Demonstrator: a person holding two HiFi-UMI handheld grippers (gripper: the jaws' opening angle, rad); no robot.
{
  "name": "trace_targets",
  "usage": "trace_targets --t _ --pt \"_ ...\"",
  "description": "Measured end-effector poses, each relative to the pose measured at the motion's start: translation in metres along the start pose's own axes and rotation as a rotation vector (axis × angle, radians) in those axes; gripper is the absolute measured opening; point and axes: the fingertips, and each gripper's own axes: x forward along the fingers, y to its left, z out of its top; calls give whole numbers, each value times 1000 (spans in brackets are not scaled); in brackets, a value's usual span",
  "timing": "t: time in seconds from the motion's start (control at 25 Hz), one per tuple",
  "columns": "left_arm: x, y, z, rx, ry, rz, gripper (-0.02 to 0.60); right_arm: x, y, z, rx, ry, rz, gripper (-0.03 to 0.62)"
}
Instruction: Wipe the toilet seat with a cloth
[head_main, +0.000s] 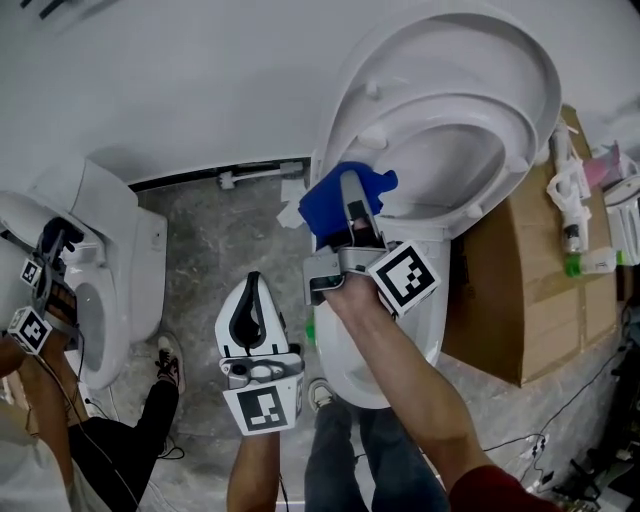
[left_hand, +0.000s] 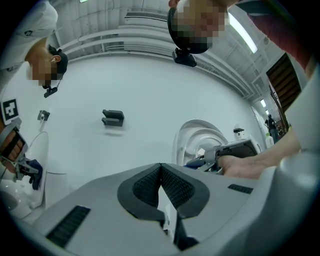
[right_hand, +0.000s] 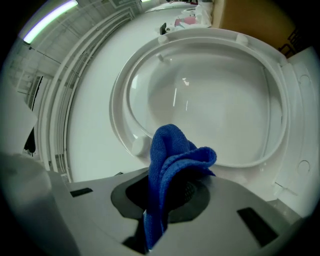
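Blue cloth (right_hand: 172, 155) pinched in right gripper (right_hand: 167, 200), toilet seat (right_hand: 125, 120) raised

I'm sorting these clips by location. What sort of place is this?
Probably a test or training space rather than a real bathroom: one toilet has a second toilet nearby with no partition between them, and a large cardboard box stands beside it.

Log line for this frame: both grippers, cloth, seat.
left gripper: shut, empty, held aside | right gripper: shut on blue cloth | cloth: by lower rim of raised toilet seat, contact unclear
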Motion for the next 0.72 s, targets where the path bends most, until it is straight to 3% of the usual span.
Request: trace_targets --t 0.44,0.6,0.72 --pt "8 -10 50 17 -39 -4 15 0 66 23 -10 9 47 58" --pt "9 -19 57 20 -44 -9 15 1 92 35 -141 28 111 58" --pt "10 -28 61 19 -48 -13 15 5 112 43 -314 63 148 58"
